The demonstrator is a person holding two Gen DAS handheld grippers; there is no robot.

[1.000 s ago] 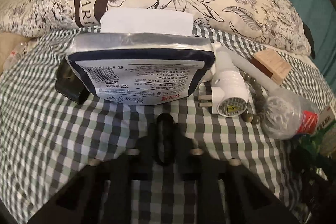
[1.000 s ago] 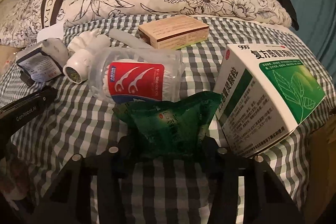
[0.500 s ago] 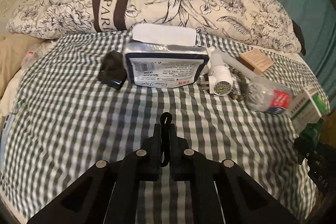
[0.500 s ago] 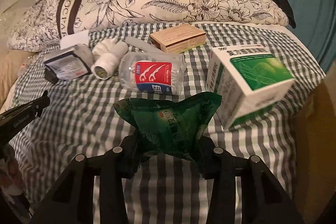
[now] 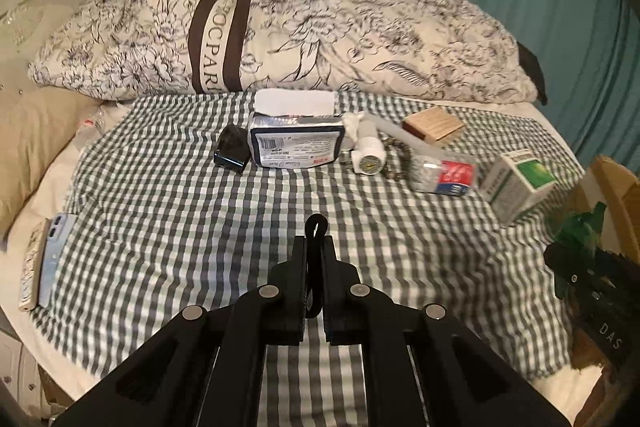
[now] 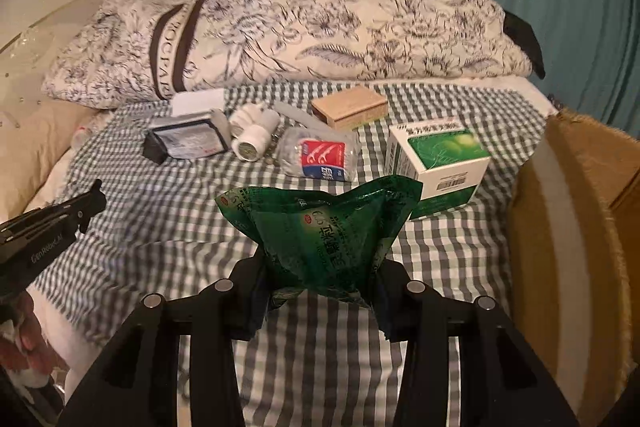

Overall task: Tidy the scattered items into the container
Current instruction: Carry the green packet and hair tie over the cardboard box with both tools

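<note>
Green foil packets (image 6: 320,231) sit clamped in the right gripper (image 6: 320,291), lifted clear of the checked sheet (image 6: 160,227), I judge for carrying to the cardboard box (image 6: 576,227) at three o'clock. The left gripper (image 5: 316,267) has its fingers drawn together on a black loop (image 5: 316,227), held above the bedding. Toward twelve o'clock the tissue pack (image 5: 296,143), white plug (image 5: 368,155), floss picks (image 5: 444,171), green carton (image 5: 520,183) and wooden box (image 5: 434,123) lie in a row against the pillow (image 5: 280,35), awaiting collection.
</note>
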